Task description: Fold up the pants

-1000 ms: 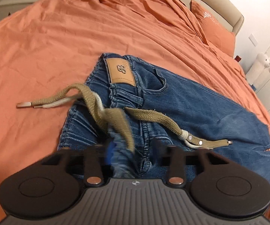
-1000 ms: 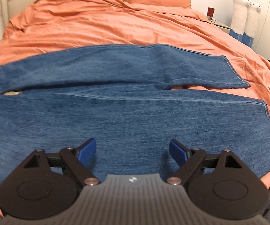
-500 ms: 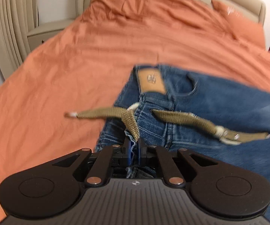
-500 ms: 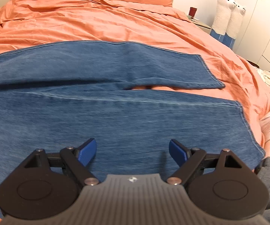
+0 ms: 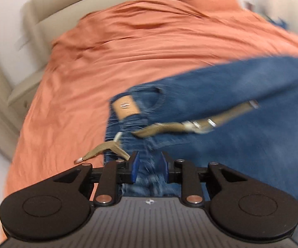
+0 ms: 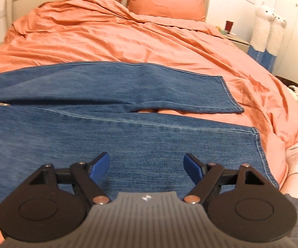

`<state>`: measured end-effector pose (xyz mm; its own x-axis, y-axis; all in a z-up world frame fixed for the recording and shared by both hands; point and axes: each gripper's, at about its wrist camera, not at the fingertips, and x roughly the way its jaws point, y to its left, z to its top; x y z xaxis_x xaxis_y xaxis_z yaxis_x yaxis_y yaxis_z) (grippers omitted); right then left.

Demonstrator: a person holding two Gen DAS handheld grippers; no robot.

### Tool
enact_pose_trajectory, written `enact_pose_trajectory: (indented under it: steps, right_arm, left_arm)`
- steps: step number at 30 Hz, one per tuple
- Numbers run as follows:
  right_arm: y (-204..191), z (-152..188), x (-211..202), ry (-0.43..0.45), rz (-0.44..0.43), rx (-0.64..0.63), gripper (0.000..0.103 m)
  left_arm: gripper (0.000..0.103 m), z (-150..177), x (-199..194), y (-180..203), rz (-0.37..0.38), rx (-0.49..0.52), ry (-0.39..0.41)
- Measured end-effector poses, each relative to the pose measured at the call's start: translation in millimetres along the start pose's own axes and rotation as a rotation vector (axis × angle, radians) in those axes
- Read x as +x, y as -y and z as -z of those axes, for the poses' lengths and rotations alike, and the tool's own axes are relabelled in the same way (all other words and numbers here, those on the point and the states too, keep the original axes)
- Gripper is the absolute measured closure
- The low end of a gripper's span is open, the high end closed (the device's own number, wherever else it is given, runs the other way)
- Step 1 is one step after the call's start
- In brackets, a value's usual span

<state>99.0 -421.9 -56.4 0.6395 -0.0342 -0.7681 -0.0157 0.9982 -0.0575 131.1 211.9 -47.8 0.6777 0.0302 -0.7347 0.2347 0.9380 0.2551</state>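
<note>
Left gripper (image 5: 147, 166): jaws narrowed around a bunch of denim at the waistband of the jeans (image 5: 242, 111); frame is motion-blurred, so a firm clamp is likely, not certain. Khaki drawstring (image 5: 165, 127) trails loose across the waist, one end beside the left finger. Right gripper (image 6: 147, 166): jaws wide apart, holding nothing, hovering over the near leg, short of its hem. Jeans lie flat on the orange duvet (image 6: 117, 33), legs side by side with a slim gap.

Step, as judged: first fold, leg onto leg, barely begun. Next move needs the right gripper to pinch the near leg's edge so both ends lift together.
</note>
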Motion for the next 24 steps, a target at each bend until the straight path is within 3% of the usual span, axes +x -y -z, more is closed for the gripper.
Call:
enact_pose_trajectory:
  steps: [5, 9, 12, 14, 18, 21, 24]
  right_arm:
    - [1.8, 0.3, -13.7, 0.006, -0.057, -0.028, 0.031]
    - [-0.3, 6.2, -30.4, 0.034, -0.048, -0.121, 0.031]
    - [2.3, 9.5, -40.7, 0.032, -0.042, -0.152, 0.032]
    - [7.0, 12.1, -47.3, 0.031, -0.048, -0.172, 0.033]
    - [19.1, 14.0, -52.2, -0.009, -0.028, -0.206, 0.036]
    - [29.5, 14.6, -50.8, -0.057, -0.004, -0.259, 0.045]
    - [40.9, 18.2, -48.4, -0.091, 0.027, -0.353, 0.057]
  left_arm:
    - [0.065, 27.3, -19.0, 39.1, 0.0, 0.283, -0.076]
    - [0.058, 57.5, -4.7, 58.3, 0.007, 0.442, -0.177]
    - [0.057, 76.6, 10.0, 69.2, -0.037, 0.552, -0.224]
    - [0.056, 82.7, 20.0, 72.7, -0.056, 0.602, -0.233]
    - [0.045, 85.1, 31.7, 80.3, -0.088, 0.687, -0.211]
    - [0.048, 81.2, 41.0, 78.7, -0.083, 0.693, -0.213]
    - [0.072, 74.8, 43.0, 79.2, -0.071, 0.652, -0.207]
